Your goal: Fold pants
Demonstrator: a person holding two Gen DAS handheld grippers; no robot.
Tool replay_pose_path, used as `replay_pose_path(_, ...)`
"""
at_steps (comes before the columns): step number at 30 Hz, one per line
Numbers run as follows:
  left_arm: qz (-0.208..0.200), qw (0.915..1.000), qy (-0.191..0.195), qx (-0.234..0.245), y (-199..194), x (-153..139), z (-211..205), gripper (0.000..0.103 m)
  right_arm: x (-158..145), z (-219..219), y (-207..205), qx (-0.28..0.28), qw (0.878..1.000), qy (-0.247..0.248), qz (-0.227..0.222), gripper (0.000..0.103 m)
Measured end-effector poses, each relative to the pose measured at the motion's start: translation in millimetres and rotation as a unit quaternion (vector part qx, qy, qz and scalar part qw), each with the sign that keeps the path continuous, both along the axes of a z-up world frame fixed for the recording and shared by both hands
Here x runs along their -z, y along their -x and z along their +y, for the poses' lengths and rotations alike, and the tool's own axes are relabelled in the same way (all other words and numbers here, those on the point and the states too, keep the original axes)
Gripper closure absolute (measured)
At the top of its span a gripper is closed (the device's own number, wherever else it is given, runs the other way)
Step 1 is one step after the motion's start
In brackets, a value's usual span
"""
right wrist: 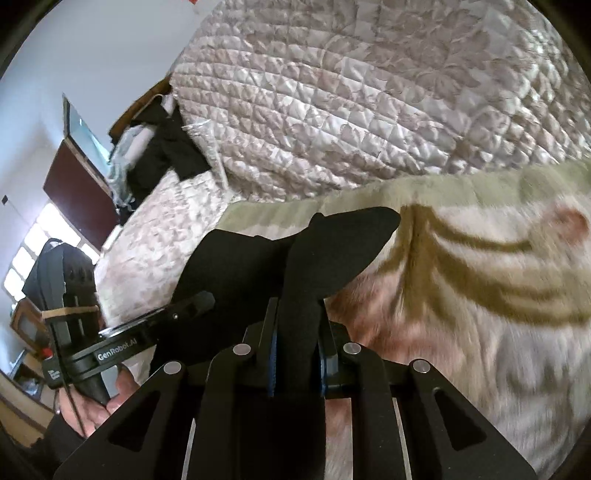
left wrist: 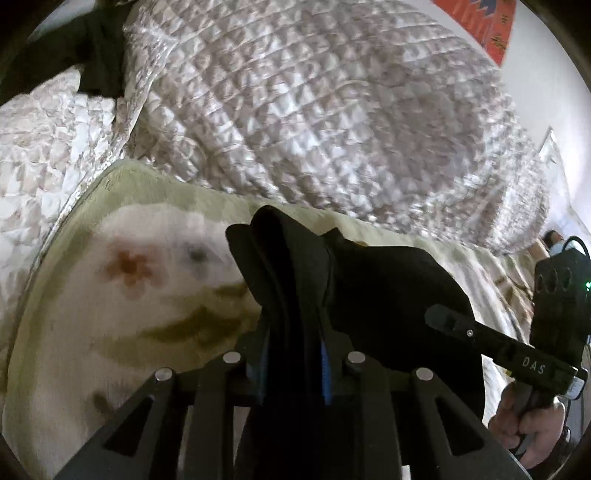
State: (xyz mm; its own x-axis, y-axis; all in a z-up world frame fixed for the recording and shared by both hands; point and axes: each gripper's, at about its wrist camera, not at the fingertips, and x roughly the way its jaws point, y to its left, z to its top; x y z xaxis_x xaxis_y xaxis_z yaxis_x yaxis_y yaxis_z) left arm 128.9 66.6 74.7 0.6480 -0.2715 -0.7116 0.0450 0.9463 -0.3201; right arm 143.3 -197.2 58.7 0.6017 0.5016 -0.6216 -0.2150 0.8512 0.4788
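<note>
The black pants [left wrist: 388, 288] hang bunched between my two grippers, lifted off a cream floral blanket [left wrist: 129, 314]. My left gripper [left wrist: 293, 332] is shut on one fold of the dark cloth, which sticks up past its blue pads. My right gripper [right wrist: 299, 332] is shut on another fold of the pants [right wrist: 332, 243]. In the left wrist view the right gripper [left wrist: 443, 321] comes in from the right, held by a hand [left wrist: 528, 421]. The right wrist view shows the left gripper [right wrist: 199, 299] at the lower left. The rest of the pants is hidden below the fingers.
A quilted, pale patterned bedspread [left wrist: 295, 110] is heaped behind the blanket. Other dark clothes [right wrist: 166, 147] lie at the bed's far left corner. A dark door [right wrist: 77, 192] and a bright window [right wrist: 33, 251] stand beyond. An orange wall hanging [left wrist: 480, 26] is at top right.
</note>
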Motion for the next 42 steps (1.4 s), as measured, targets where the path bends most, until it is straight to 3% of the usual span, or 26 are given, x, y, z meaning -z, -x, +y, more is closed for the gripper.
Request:
replay_pose_path(5,0.058,0.9975,-0.028,-0.030,-22,44,14,0.069,24,-16,-22,0.038,0.998,0.043,0.024,0.079)
replay_pose_path(7,0.053,0.9978,-0.023,-0.033,-17,41,19,0.069,17,-25,-11,0.045,0.998,0.051,0.011,0.079)
replay_pose_path(10,0.027,0.9943,-0.081,-0.063,-3,26,19,0.070,5,-24,8,0.037,0.996,0.086,-0.010,0.079)
replay_pose_path(15,0.002,0.9972,-0.059,-0.047,42,11,12,0.070,4,8,49,-0.018,0.989,0.142,-0.032,0.083)
replay_pose_path(17,-0.001,0.9978,-0.061,-0.026,61,15,1,0.070,15,23,59,-0.041,0.984,0.173,-0.028,0.083)
replay_pose_path(20,0.021,0.9952,-0.095,-0.011,70,36,-11,0.070,36,33,64,-0.055,0.975,0.214,-0.010,0.083)
replay_pose_path(22,0.017,0.9936,-0.111,-0.013,73,39,-12,0.070,31,32,68,-0.049,0.975,0.214,-0.016,0.083)
replay_pose_path(28,0.014,0.9951,-0.093,-0.031,96,29,-8,0.070,13,31,91,-0.045,0.975,0.213,-0.034,0.082)
replay_pose_path(32,0.001,0.9948,-0.096,-0.033,114,24,-18,0.069,11,33,112,-0.046,0.975,0.213,-0.037,0.068)
replay_pose_path(35,0.006,0.9943,-0.099,-0.039,122,30,-23,0.065,16,36,121,-0.045,0.974,0.221,-0.033,0.059)
replay_pose_path(42,0.044,0.9903,-0.123,-0.047,119,53,-23,0.058,42,31,118,-0.033,0.972,0.231,0.004,0.059)
